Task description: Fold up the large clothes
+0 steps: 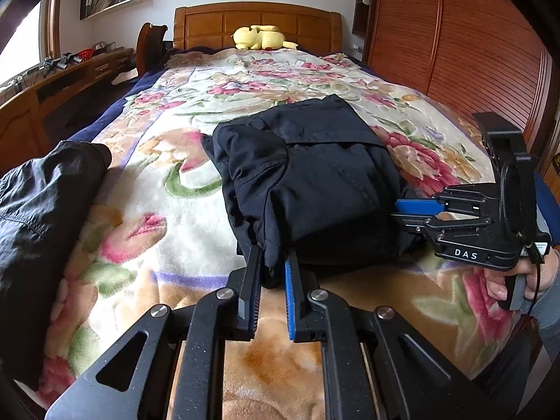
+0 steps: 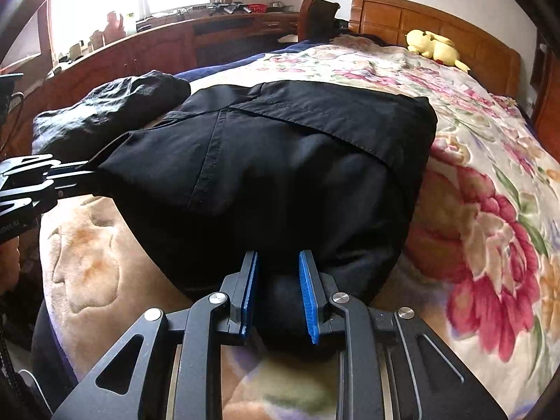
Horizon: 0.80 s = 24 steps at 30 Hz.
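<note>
A black garment (image 1: 315, 182) lies folded into a thick bundle on the floral blanket (image 1: 157, 182) of a bed. My left gripper (image 1: 274, 262) is shut on a fold at the bundle's near edge, with cloth filling the gap between its pads. Seen from the right wrist view, the left gripper (image 2: 89, 175) pinches the garment's (image 2: 297, 161) left corner. My right gripper (image 2: 278, 266) is shut on a thick bulge of the same black cloth at its near edge. In the left wrist view the right gripper (image 1: 397, 209) bites into the bundle's right side, and a person's hand (image 1: 504, 280) holds its handle.
A second dark crumpled garment (image 1: 42, 203) (image 2: 105, 112) lies at the bed's left edge. A yellow plush toy (image 1: 260, 37) (image 2: 434, 49) rests by the wooden headboard (image 1: 259, 21). A slatted wardrobe (image 1: 472, 52) flanks the right side, a wooden desk (image 1: 70, 73) the left.
</note>
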{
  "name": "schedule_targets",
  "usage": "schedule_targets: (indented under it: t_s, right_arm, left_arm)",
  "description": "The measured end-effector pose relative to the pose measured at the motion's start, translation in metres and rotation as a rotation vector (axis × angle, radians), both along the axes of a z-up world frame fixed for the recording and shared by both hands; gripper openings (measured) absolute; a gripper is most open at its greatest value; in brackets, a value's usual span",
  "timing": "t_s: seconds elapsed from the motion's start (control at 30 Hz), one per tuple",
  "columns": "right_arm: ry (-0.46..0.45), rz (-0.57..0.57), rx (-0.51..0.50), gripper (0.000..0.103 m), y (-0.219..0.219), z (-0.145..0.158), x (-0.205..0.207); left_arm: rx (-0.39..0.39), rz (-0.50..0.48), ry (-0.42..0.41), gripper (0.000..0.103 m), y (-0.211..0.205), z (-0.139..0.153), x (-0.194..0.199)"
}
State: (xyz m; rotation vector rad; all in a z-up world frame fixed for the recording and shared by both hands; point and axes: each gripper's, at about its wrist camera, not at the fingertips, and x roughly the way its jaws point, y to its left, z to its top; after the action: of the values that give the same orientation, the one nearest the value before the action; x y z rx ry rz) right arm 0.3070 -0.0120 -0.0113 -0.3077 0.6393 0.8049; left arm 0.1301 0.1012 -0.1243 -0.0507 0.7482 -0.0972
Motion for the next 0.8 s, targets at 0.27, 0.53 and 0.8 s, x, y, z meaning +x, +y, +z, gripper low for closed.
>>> schedule_targets:
  t_s: [0.27,0.53,0.8]
  right_arm:
    - [0.017,0.001,0.061,0.025,-0.019,0.026,0.011]
    - [-0.057,-0.044,0.042,0.054,-0.023,0.056,0.056]
    - [-0.033,-0.087,0.010,0.067,0.000,0.049,0.133]
  left_arm:
    - [-0.033,0.002,-0.032,0.037,0.016,0.012,-0.017]
    - [-0.073,0.020,0.000,0.068,0.034,-0.001,-0.015]
    - [-0.083,0.036,0.047,0.068,0.033,-0.018,0.007]
